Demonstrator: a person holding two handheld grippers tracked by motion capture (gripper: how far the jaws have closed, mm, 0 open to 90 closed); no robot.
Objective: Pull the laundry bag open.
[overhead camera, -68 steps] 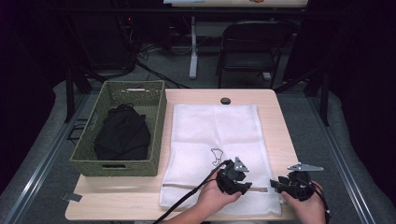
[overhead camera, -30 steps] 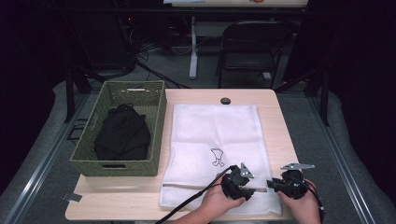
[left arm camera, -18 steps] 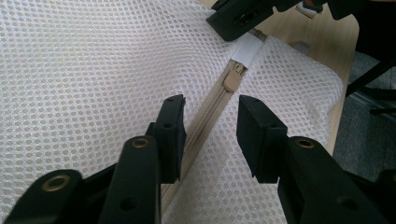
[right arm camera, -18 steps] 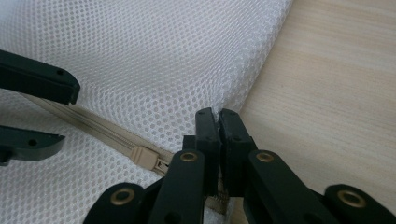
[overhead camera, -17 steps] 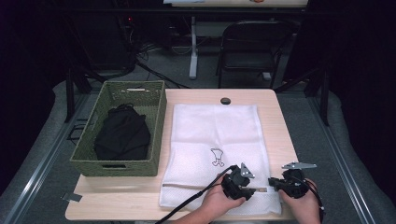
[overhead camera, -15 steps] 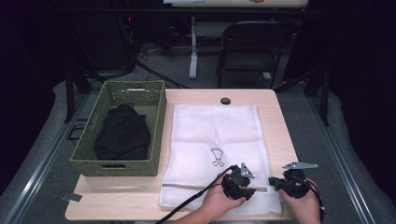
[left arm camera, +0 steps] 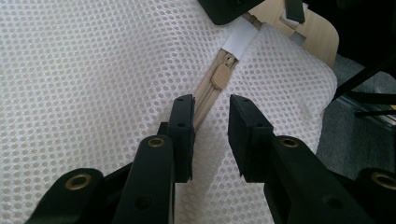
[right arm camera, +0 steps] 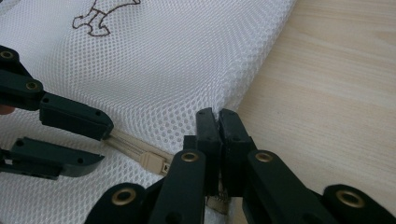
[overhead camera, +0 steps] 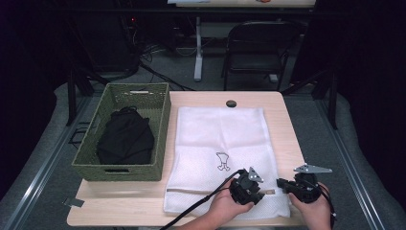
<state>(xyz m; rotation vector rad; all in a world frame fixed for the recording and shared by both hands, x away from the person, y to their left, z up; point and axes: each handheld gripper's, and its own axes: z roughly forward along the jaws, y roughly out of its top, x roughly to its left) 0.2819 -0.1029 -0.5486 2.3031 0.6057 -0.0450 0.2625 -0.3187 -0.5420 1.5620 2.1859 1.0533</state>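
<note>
item: white mesh laundry bag [overhead camera: 222, 158] flat on table [overhead camera: 287, 124], zipper [left arm camera: 205, 95] along its near edge | right gripper [right arm camera: 217, 116]: jaws closed, pinching bag's zipper end at near right corner | left gripper [left arm camera: 210, 109]: jaws have just been closing, still gapped, astride zipper short of beige pull tab [left arm camera: 219, 76], gripping nothing | risk: jaws close on mesh or tape instead of tab; pull then drags the bag off the table edge or out of the right pinch
</note>
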